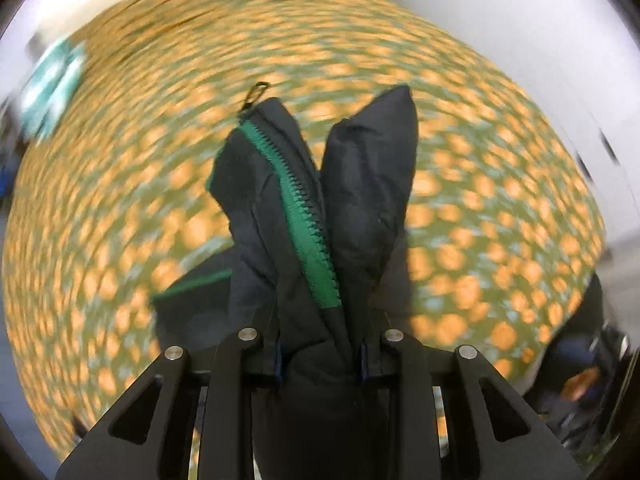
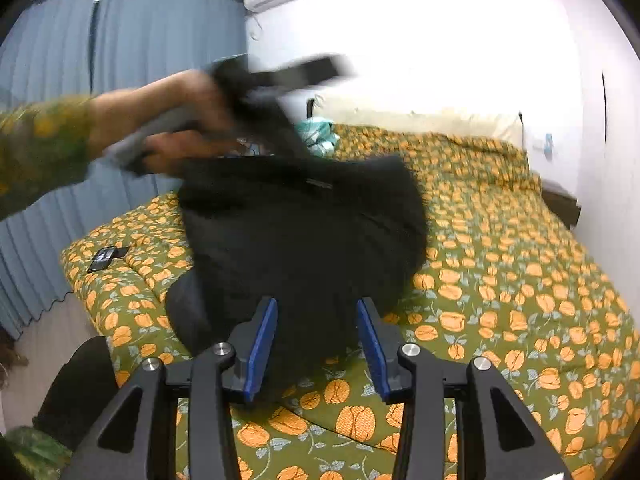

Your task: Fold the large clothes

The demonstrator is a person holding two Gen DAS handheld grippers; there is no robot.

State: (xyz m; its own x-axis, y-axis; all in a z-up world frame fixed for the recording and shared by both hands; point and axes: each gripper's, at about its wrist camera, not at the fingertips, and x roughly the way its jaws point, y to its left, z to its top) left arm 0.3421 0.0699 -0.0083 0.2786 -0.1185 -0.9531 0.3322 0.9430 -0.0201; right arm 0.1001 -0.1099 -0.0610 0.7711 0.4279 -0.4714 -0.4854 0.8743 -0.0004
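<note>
Black padded jacket (image 2: 304,240) with a green zipper (image 1: 308,216) hangs lifted above the bed (image 2: 500,280), its lower part resting on the orange-flowered green bedspread. Left gripper (image 1: 320,356) has its jaws clamped on a bunched fold of the jacket beside the zipper, held up in the person's hand (image 2: 176,128). Right gripper (image 2: 316,344) sits near the jacket's bottom edge, jaws apart, gripping nothing. Blue curtains (image 2: 120,48) hang behind, and a dark phone (image 2: 105,257) lies on the bed's corner.
</note>
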